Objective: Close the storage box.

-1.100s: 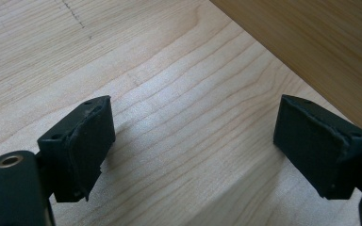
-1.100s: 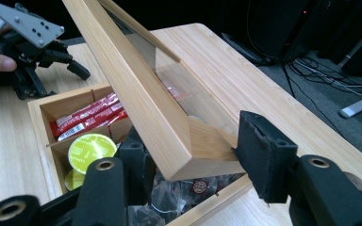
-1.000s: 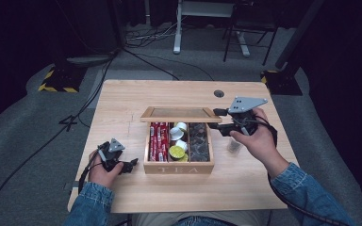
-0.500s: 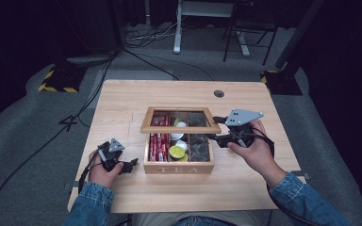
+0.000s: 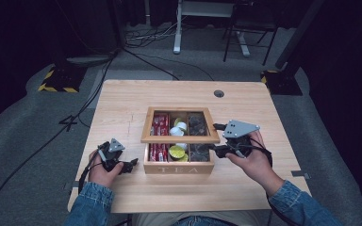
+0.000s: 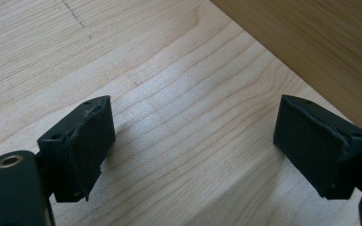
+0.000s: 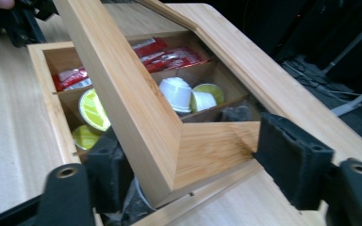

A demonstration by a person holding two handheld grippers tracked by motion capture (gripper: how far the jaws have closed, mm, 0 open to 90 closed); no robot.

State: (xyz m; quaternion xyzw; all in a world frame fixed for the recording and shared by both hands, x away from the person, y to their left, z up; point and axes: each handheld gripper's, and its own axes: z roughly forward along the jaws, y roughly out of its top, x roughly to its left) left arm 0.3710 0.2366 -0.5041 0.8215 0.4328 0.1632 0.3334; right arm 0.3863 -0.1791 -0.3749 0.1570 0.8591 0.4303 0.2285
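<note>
A wooden tea box [image 5: 178, 167] stands mid-table. Its glass-paned lid [image 5: 179, 139] hangs partly lowered over the compartments. Inside lie red sachets [image 7: 167, 55], white and yellow-green capsules [image 7: 176, 92] and dark pouches [image 5: 198, 123]. My right gripper [image 5: 215, 137] is at the lid's right front corner. Its jaws have just been opening, and the lid's corner [image 7: 202, 146] sits between them: one jaw is under the lid, the other beside its edge. My left gripper [image 5: 131, 165] rests low on the table left of the box, open, with bare wood between its fingers [image 6: 82, 141].
The box's side wall [image 6: 311, 42] stands close to the left gripper. A cable hole [image 5: 219, 93] is in the table's far right part. Chairs, a desk frame and cables sit on the floor beyond the table's far edge.
The lid has come down from nearly upright to partly lowered. My right gripper moved down and toward the person with it, its jaws spreading. The left gripper stayed put.
</note>
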